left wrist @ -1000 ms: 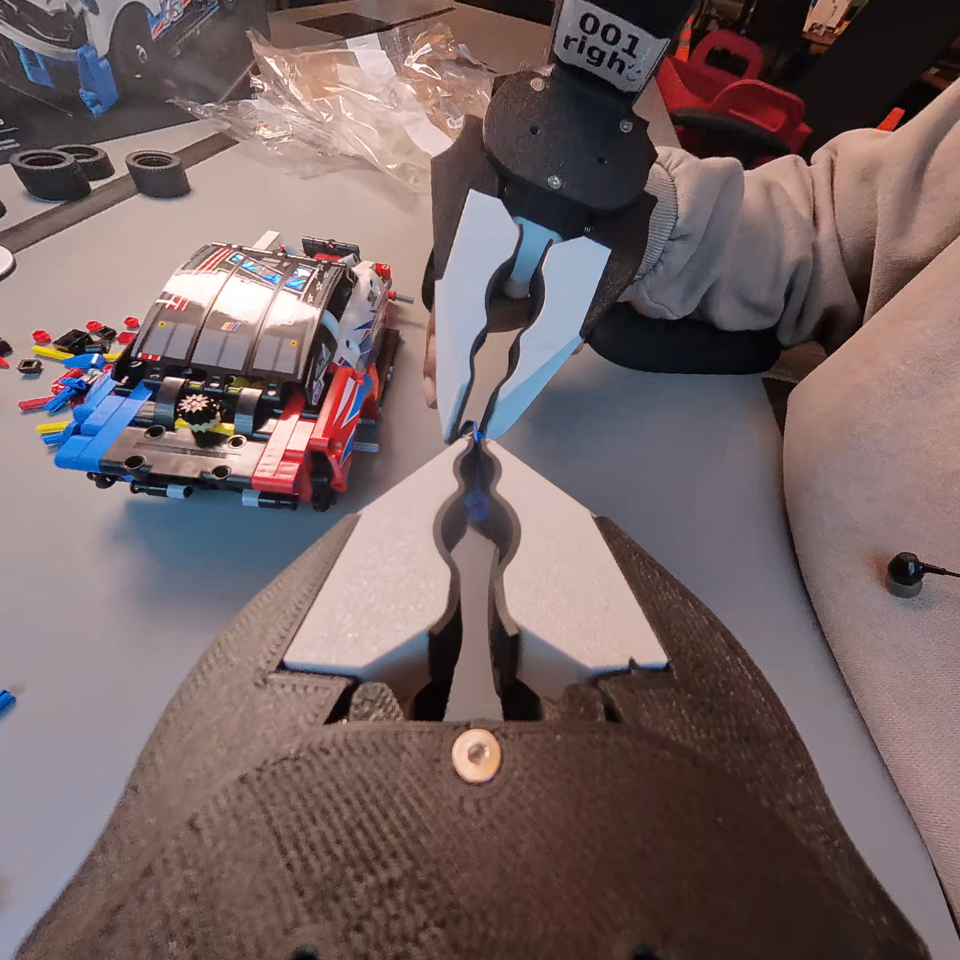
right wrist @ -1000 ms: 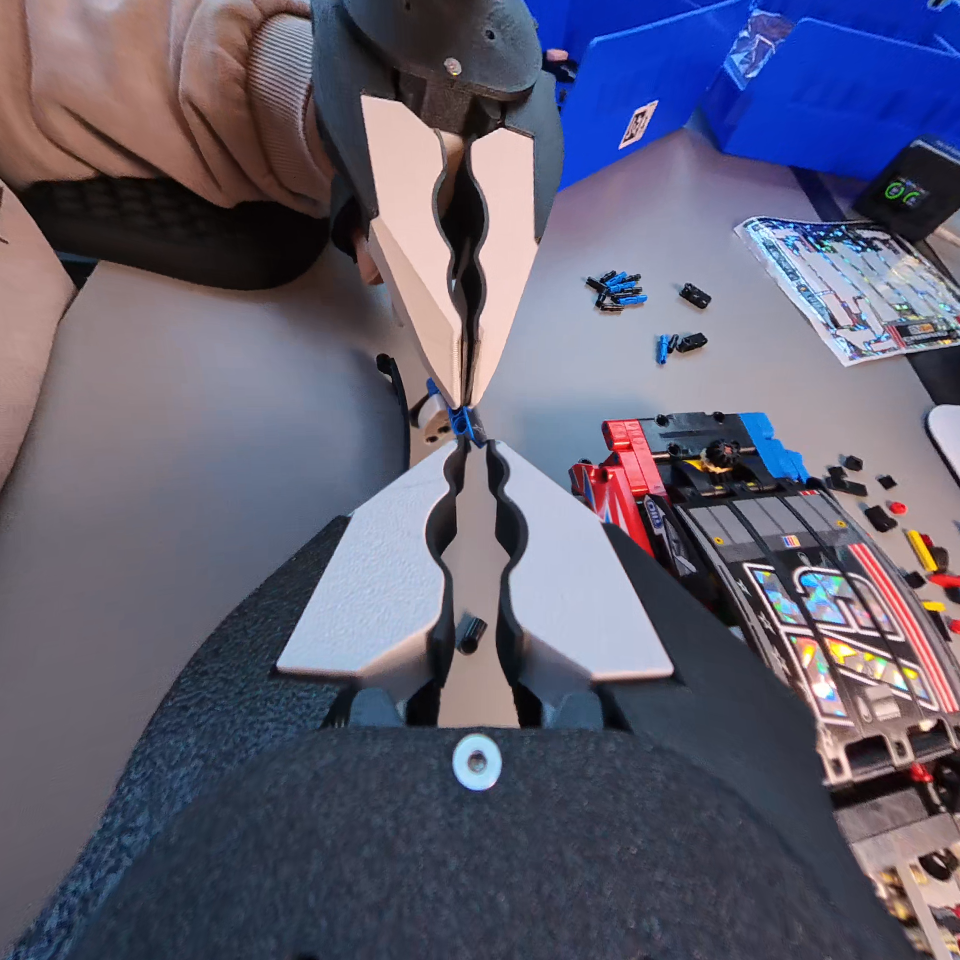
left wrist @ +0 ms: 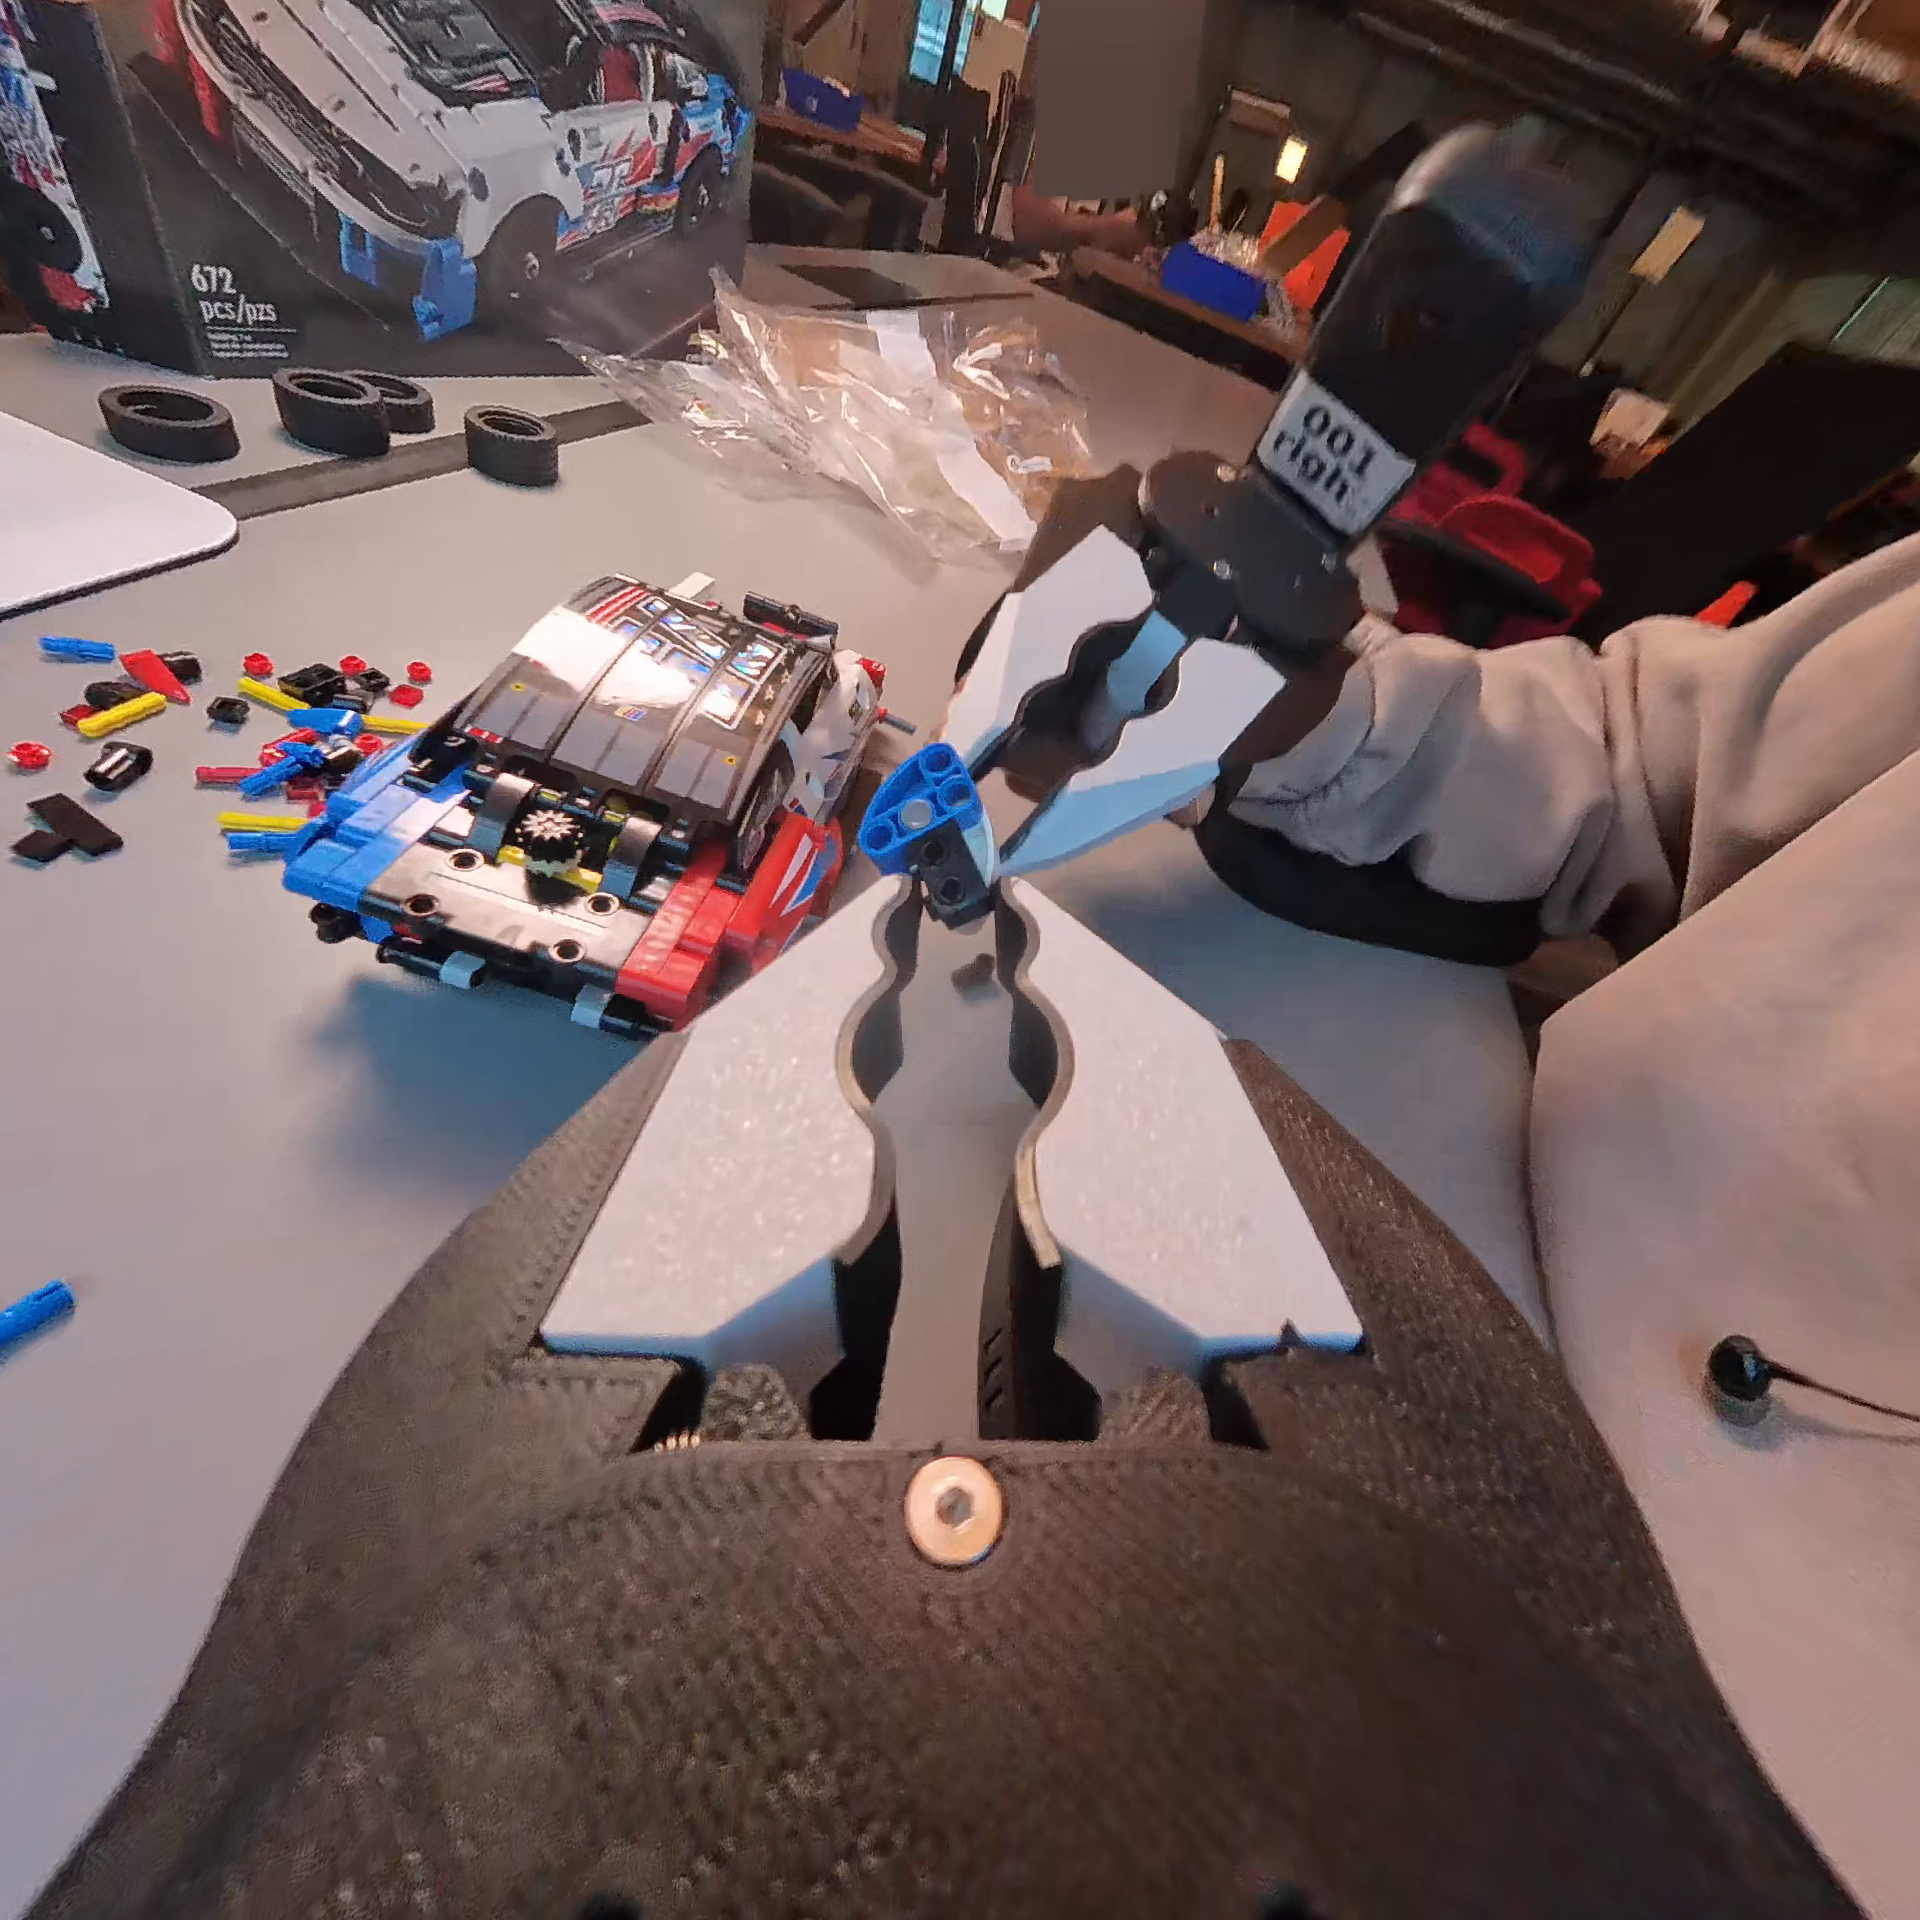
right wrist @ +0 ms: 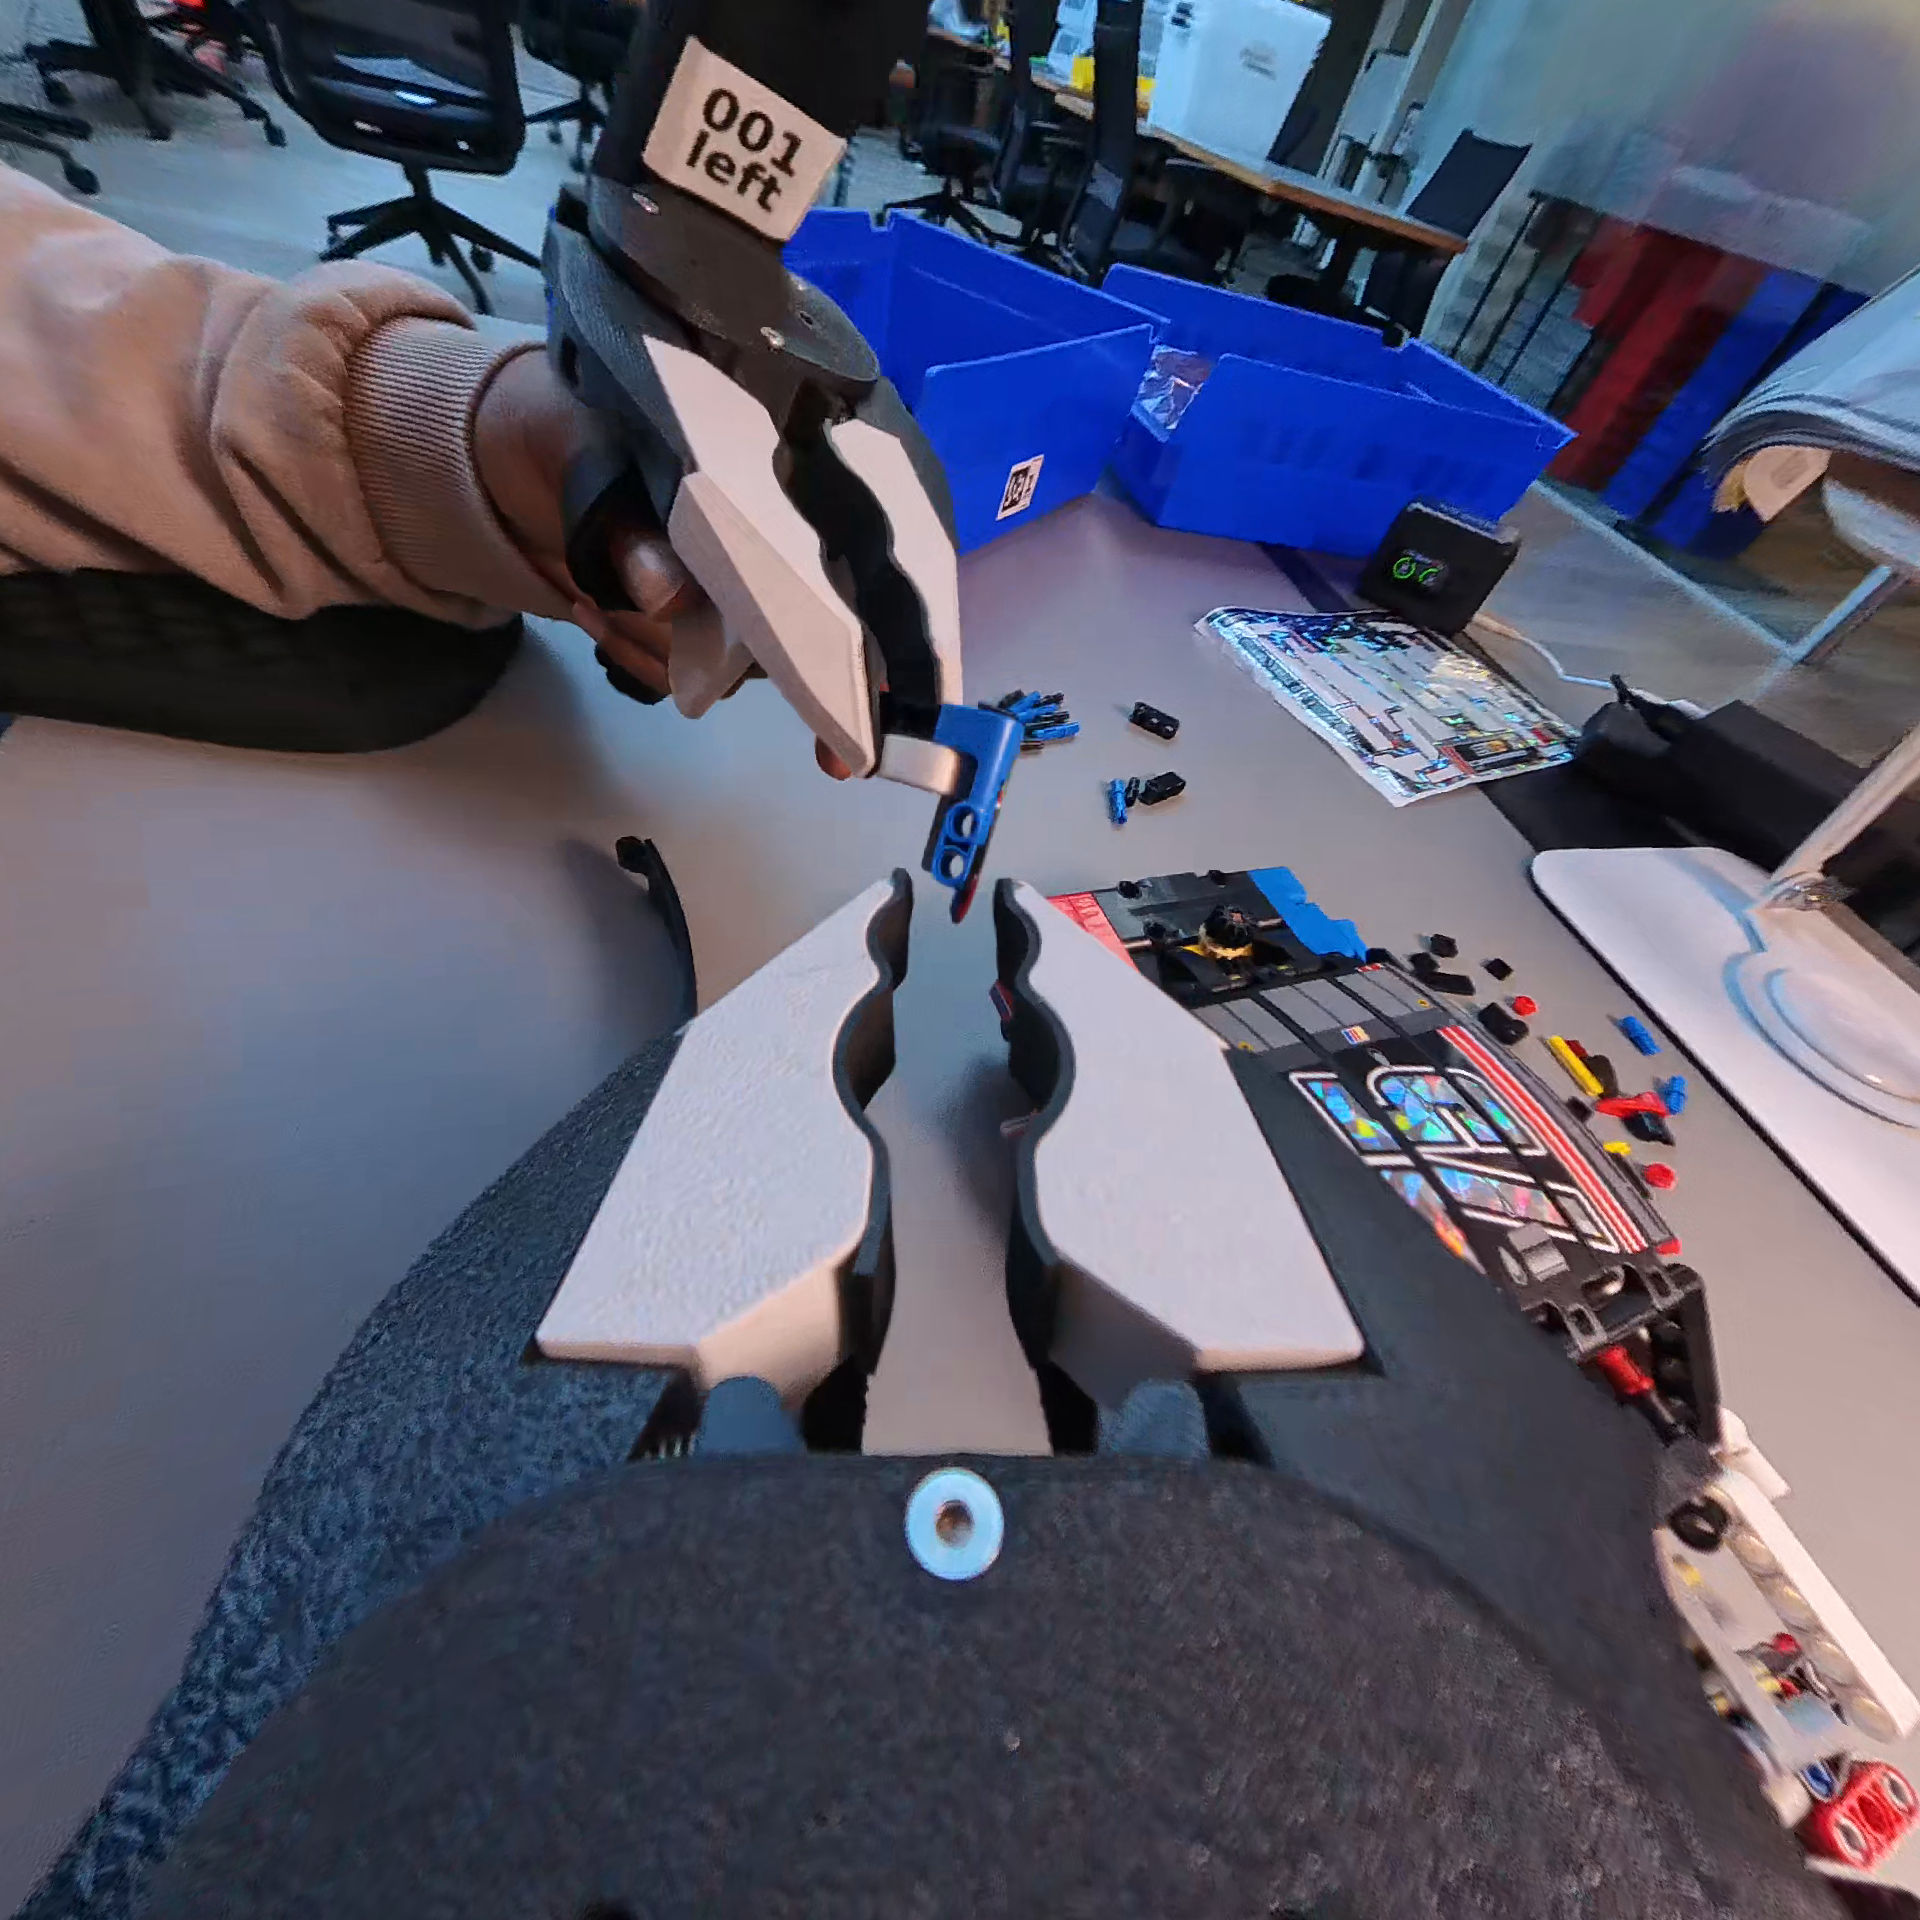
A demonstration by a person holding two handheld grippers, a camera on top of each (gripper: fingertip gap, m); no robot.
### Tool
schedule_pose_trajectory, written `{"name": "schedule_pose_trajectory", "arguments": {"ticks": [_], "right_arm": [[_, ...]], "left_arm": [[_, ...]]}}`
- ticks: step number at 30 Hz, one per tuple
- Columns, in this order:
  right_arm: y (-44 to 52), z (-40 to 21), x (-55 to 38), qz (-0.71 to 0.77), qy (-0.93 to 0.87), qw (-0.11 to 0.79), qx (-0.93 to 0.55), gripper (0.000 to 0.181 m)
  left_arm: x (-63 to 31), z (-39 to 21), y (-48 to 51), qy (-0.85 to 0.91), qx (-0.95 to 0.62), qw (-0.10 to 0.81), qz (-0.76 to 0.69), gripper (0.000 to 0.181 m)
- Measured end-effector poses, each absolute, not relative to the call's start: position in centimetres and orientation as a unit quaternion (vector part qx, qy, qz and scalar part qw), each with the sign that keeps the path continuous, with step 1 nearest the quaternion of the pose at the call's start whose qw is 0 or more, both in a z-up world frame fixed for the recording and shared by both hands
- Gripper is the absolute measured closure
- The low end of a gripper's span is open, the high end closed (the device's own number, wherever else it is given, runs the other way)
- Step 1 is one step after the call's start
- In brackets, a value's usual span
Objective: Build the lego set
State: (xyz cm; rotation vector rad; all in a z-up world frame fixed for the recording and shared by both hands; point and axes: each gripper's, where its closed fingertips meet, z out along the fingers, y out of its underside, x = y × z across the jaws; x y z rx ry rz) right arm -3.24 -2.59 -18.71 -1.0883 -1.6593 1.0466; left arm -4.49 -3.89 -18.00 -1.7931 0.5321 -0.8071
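My left gripper (left wrist: pixel 951 883) is shut on a blue angled Lego connector (left wrist: pixel 920 805) with a black part at its base, and holds it above the table. In the right wrist view the connector (right wrist: pixel 971 790) hangs from the left gripper's tips (right wrist: pixel 909 764). My right gripper (right wrist: pixel 951 885) is open, and its tips stand on either side of the connector's lower end without clamping it. It also shows in the left wrist view (left wrist: pixel 992 800), coming in from the upper right. The partly built black, red and blue car (left wrist: pixel 623 769) sits on the grey table, to the left.
Loose small parts (left wrist: pixel 156 717) lie left of the car, and black tyres (left wrist: pixel 332 410) lie before the set's box (left wrist: pixel 416 177). Crumpled plastic bags (left wrist: pixel 883 416) lie behind. Blue bins (right wrist: pixel 1039 416), a sticker sheet (right wrist: pixel 1382 696), small pins (right wrist: pixel 1039 717) and a black curved piece (right wrist: pixel 655 894) are nearby. The tips of both grippers are at nearly the same place.
Both grippers were shut tip to tip around a small blue part. Now the right gripper has opened and tilted. The left gripper has risen and holds the blue connector in plain view.
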Motion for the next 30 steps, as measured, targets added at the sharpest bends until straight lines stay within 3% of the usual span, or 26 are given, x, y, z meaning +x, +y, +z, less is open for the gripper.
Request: {"name": "schedule_pose_trajectory", "arguments": {"ticks": [9,19,23,27,30], "right_arm": [[-3.8,-20.5,-2.0,0.422,-0.705,0.335,-0.461,0.163],[-4.0,-21.4,-1.7,0.474,-0.686,0.276,-0.479,0.166],[-3.5,-21.3,-1.5,0.495,-0.671,0.261,-0.486,0.166],[-3.2,-21.0,-1.3,0.507,-0.663,0.256,-0.488,0.167],[-3.3,-20.9,-1.3,0.507,-0.661,0.253,-0.492,0.166]], "left_arm": [[-1.8,-21.3,-4.4,0.345,-0.77,0.499,-0.198,0.171],[-1.4,-21.4,-4.7,0.347,-0.763,0.5,-0.217,0.17],[-1.8,-21.4,-5.3,0.354,-0.761,0.489,-0.237,0.151],[-2.8,-23.5,-6.5,0.377,-0.785,0.424,-0.247,0.138],[-3.1,-26.1,-7.8,0.411,-0.803,0.361,-0.238,0.151]]}}
